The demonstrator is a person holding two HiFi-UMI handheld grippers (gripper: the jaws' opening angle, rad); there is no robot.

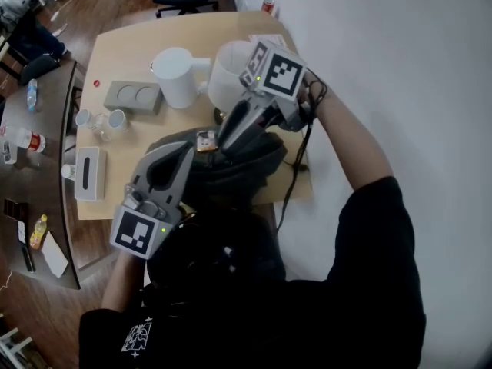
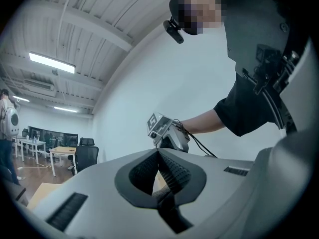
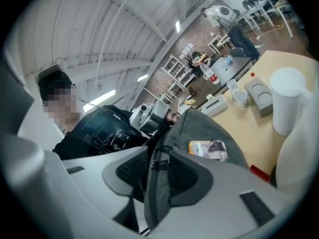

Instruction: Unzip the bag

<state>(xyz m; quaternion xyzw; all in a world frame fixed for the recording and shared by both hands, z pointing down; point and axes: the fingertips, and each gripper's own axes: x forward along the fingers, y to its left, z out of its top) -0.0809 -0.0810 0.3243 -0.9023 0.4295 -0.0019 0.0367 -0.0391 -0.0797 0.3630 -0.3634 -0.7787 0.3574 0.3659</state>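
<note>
— What sits closest to us?

— Our left gripper (image 2: 158, 154), jaws pressed tight together, at the near end of the dark grey bag (image 1: 265, 158). We cannot tell whether any fabric is caught in them.

— And the bag itself?

— It lies on the near edge of the wooden table (image 1: 138, 48), right in front of us, with a small printed tag (image 3: 209, 149) on top.

— Our other hand?

— Our right gripper (image 3: 158, 164) comes at the bag from the far side. Its jaws stand spread wide, and a grey strap (image 3: 153, 193) with a metal zip pull runs up between them without being squeezed.

— Beyond that?

— A tissue box (image 1: 91, 174) at our left, then a grey block (image 1: 132, 96) with two round hollows, and a white jug (image 1: 178, 77) further back.
</note>
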